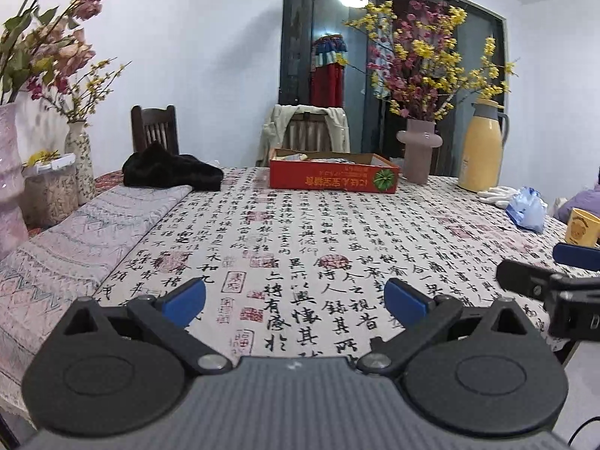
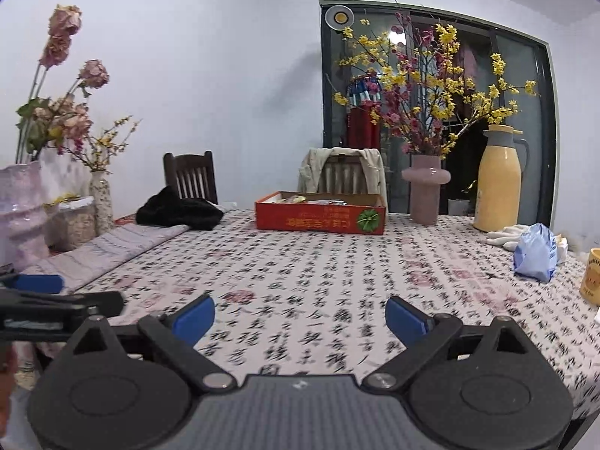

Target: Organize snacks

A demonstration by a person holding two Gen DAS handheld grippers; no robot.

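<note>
A red cardboard box [image 1: 333, 180] [image 2: 320, 218] holding several snack packets stands at the far side of the table. A blue snack bag [image 1: 527, 212] [image 2: 535, 253] lies near the right edge. My left gripper [image 1: 294, 302] hovers low over the near part of the table, open, nothing between its blue pads. My right gripper [image 2: 300, 318] is likewise open and empty, far short of the box. The right gripper's fingers [image 1: 525, 279] show at the right edge of the left wrist view; the left gripper's fingers [image 2: 56, 300] show at the left edge of the right wrist view.
A calligraphy-print tablecloth [image 1: 300, 232] covers the table. A pink vase [image 1: 418, 150], yellow thermos [image 1: 482, 146], white gloves [image 1: 497, 192] and yellow mug [image 1: 581, 227] stand at the right. A black cloth [image 1: 168, 172], vases [image 1: 79, 161] and a clear container [image 1: 48, 191] sit left. Chairs stand behind.
</note>
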